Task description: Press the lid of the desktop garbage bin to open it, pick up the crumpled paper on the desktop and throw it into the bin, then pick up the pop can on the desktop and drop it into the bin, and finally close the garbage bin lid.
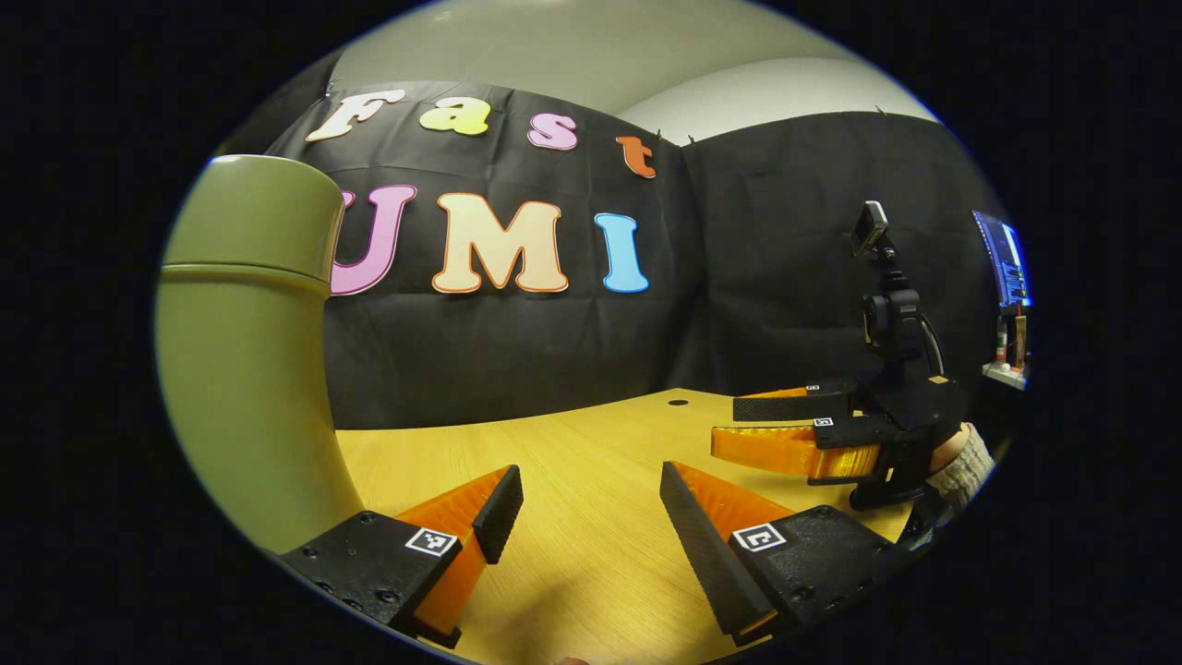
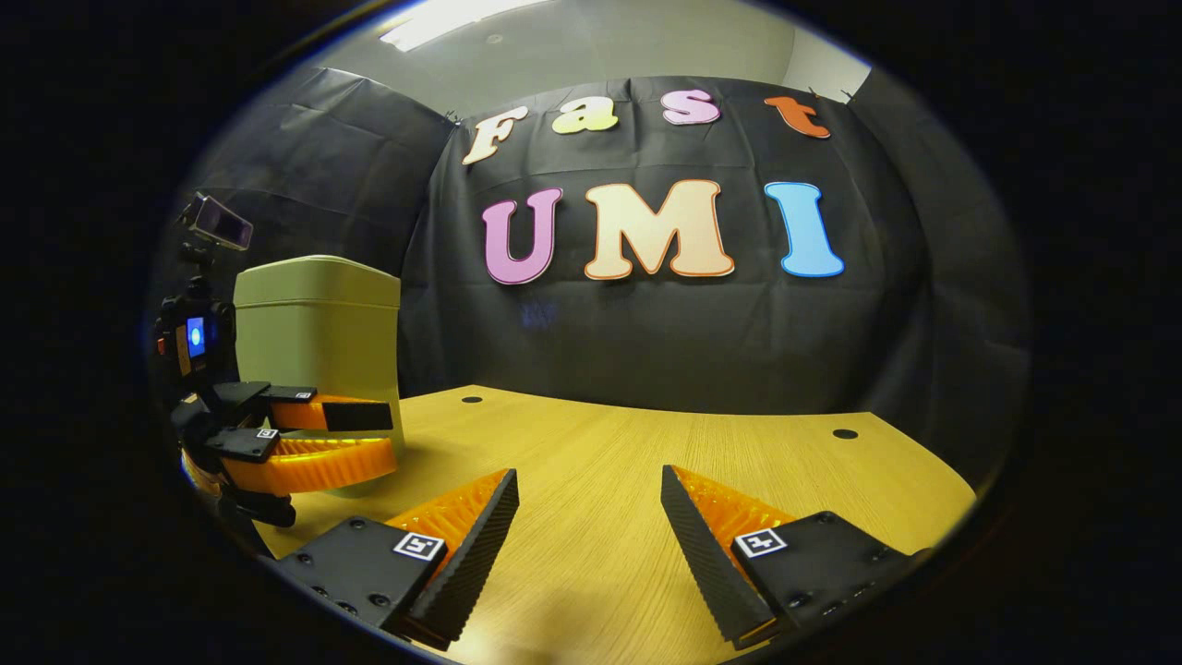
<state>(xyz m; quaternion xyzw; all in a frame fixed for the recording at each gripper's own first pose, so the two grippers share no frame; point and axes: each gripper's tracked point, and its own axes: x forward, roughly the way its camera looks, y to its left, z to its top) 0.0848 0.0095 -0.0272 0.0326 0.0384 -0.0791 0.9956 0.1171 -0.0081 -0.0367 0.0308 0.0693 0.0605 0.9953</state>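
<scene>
The bin (image 2: 319, 346) stands at the desk's (image 2: 646, 480) far left with its lid down, a light, stiff plastic box best pressed squarely on top; left gripper (image 1: 591, 526) and right gripper (image 2: 591, 526) hover spread, empty.

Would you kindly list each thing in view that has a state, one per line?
garbage bin: upright on the table, lid shut.
left tool: open, holding nothing, over bare tabletop.
right tool: open, holding nothing.
table: bare wood where it shows.
</scene>
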